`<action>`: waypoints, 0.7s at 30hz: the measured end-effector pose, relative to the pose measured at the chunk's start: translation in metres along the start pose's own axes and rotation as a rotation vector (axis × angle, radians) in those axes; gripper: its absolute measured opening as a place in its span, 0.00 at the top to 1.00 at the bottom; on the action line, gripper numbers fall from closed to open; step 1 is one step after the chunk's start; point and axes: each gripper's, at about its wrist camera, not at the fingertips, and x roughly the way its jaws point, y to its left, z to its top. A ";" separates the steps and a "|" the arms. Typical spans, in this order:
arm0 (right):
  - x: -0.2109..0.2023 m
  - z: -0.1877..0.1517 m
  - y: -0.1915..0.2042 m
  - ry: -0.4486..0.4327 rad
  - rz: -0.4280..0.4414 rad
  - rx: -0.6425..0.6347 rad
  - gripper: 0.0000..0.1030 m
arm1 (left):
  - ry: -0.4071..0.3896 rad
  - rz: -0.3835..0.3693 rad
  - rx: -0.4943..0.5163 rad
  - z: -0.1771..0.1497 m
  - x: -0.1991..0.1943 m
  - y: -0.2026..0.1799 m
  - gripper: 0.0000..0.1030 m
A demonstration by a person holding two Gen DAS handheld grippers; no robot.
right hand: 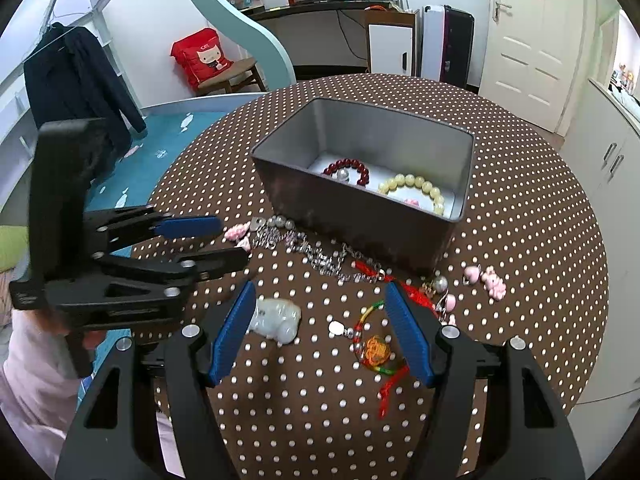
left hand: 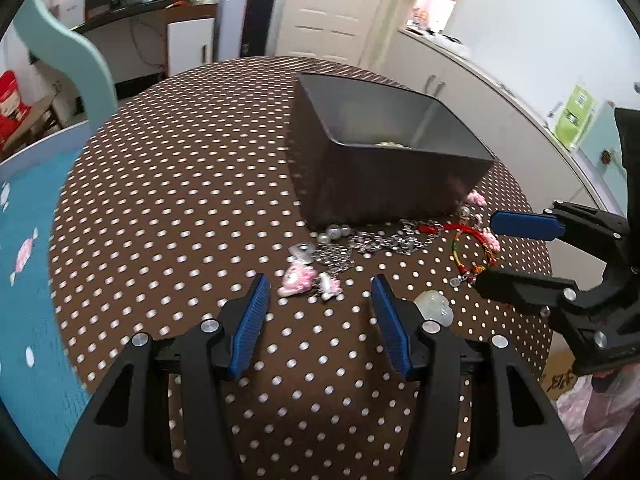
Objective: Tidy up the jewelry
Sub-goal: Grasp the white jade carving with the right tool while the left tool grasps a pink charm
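Observation:
A grey metal tin (right hand: 384, 220) stands on the polka-dot table and holds a dark red bead bracelet (right hand: 349, 168) and a pale yellow bead bracelet (right hand: 420, 188). The tin also shows in the left wrist view (left hand: 384, 184). In front of it lie a silver chain (right hand: 320, 256), pink charms (left hand: 298, 278), a pale jade piece (right hand: 278, 320) and a red and multicoloured cord bracelet (right hand: 374, 350). My left gripper (left hand: 320, 292) is open just short of the pink charms. My right gripper (right hand: 320, 300) is open above the table between the jade piece and the cord bracelet.
The round table (right hand: 540, 220) has a brown cloth with white dots. More pink charms and a silver bead (right hand: 480, 280) lie right of the tin. A blue bed (left hand: 28, 264) lies to the left and white cabinets (left hand: 480, 92) to the right.

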 end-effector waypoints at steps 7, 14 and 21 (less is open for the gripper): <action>0.005 -0.004 0.009 0.017 0.019 -0.013 0.38 | -0.019 0.021 -0.005 0.006 0.004 0.006 0.78; 0.013 -0.013 0.028 0.049 0.056 -0.049 0.38 | -0.062 0.044 -0.070 0.002 -0.015 0.020 0.84; 0.028 -0.016 0.034 0.079 0.038 -0.075 0.40 | -0.101 0.015 -0.108 -0.010 -0.038 0.023 0.84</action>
